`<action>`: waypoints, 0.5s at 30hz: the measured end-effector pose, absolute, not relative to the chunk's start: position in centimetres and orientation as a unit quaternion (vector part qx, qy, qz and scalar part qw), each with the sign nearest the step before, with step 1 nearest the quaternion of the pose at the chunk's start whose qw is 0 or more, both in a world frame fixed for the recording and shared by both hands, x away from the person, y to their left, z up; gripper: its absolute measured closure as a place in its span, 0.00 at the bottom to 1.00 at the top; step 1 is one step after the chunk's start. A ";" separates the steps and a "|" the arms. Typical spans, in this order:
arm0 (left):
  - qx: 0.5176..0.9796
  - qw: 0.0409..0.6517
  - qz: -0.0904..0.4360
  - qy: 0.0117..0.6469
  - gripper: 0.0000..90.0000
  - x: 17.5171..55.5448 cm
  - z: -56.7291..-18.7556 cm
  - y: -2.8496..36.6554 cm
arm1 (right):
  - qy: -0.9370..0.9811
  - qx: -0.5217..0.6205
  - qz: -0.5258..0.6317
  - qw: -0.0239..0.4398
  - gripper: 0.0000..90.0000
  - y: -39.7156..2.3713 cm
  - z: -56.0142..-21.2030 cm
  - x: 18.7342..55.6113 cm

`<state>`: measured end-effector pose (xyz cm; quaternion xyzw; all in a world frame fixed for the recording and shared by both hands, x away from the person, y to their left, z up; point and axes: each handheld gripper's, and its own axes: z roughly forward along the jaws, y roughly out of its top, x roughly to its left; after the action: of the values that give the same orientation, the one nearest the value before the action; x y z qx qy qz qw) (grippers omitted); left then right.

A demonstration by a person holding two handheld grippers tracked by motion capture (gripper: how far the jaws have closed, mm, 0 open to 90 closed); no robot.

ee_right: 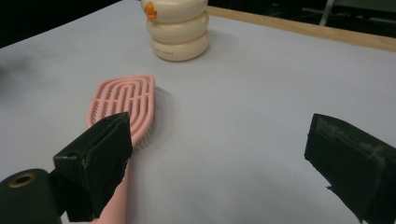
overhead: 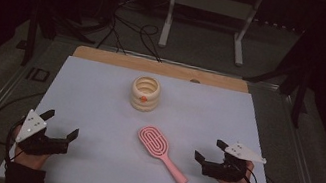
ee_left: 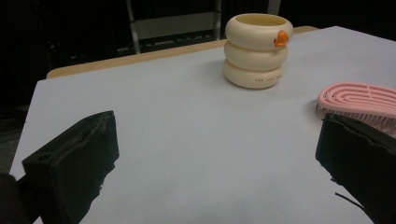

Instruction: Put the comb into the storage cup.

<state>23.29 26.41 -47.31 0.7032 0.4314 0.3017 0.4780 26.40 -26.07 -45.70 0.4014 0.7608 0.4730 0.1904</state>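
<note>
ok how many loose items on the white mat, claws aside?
2. A cream ring-stacked cup with an orange duck emblem stands toward the far middle; a pink hairbrush lies nearer, between the two claws, untouched.

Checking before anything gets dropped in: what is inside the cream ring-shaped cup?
The cream cup stands upright and open-topped. The high view shows only its pale inner wall, with nothing sticking out. Its bottom is hidden by the rim in both gripper views.
</note>
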 end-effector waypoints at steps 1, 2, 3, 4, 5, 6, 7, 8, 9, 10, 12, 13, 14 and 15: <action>0.704 0.477 0.301 0.431 0.00 23.3 -47.3 26.4 | 0.769 0.400 0.464 0.183 0.08 -25.5 -45.3 26.7; 0.704 0.477 0.301 0.431 0.00 23.3 -47.3 26.4 | 0.775 0.398 0.457 0.181 0.08 -25.2 -45.0 26.8; 0.704 0.477 0.302 0.431 0.00 23.3 -47.3 26.4 | 0.781 0.394 0.451 0.179 0.08 -24.9 -44.7 27.0; 0.704 0.477 0.301 0.431 0.00 23.3 -47.3 26.4 | 0.786 0.391 0.444 0.178 0.08 -24.6 -44.5 27.0; 0.704 0.477 0.301 0.431 0.00 23.3 -47.3 26.4 | 0.794 0.387 0.435 0.176 0.08 -24.1 -44.2 27.2; 0.705 0.476 0.301 0.431 0.00 23.3 -47.3 26.4 | 0.799 0.384 0.429 0.175 0.08 -23.7 -44.0 27.4; 0.705 0.477 0.301 0.431 0.00 23.3 -47.3 26.3 | 0.803 0.383 0.423 0.172 0.08 -23.4 -43.8 27.5; 0.705 0.477 0.300 0.430 0.00 23.3 -47.3 26.3 | 0.807 0.381 0.418 0.170 0.08 -23.1 -43.7 27.6; 0.705 0.477 0.300 0.430 0.00 23.3 -47.3 26.3 | 0.807 0.381 0.418 0.170 0.08 -23.1 -43.7 27.6; 0.705 0.477 0.300 0.430 0.00 23.3 -47.3 26.3 | 0.811 0.380 0.412 0.167 0.08 -22.8 -43.7 27.8; 0.706 0.476 0.299 0.431 0.00 23.3 -47.4 26.3 | 0.826 0.372 0.393 0.160 0.08 -21.9 -43.6 28.3; 0.706 0.476 0.299 0.431 0.00 23.3 -47.4 26.3 | 0.826 0.372 0.393 0.160 0.08 -21.9 -43.6 28.3; 0.706 0.476 0.299 0.430 0.00 23.3 -47.4 26.3 | 0.830 0.371 0.386 0.157 0.08 -21.7 -43.7 28.4; 0.705 0.477 0.299 0.431 0.00 23.3 -47.4 26.3 | 0.834 0.371 0.379 0.150 0.08 -21.3 -43.7 28.5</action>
<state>23.32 26.30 -47.39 0.7054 0.4307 0.2990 0.4769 28.54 -21.26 -43.73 0.3715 0.8343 0.3787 0.1502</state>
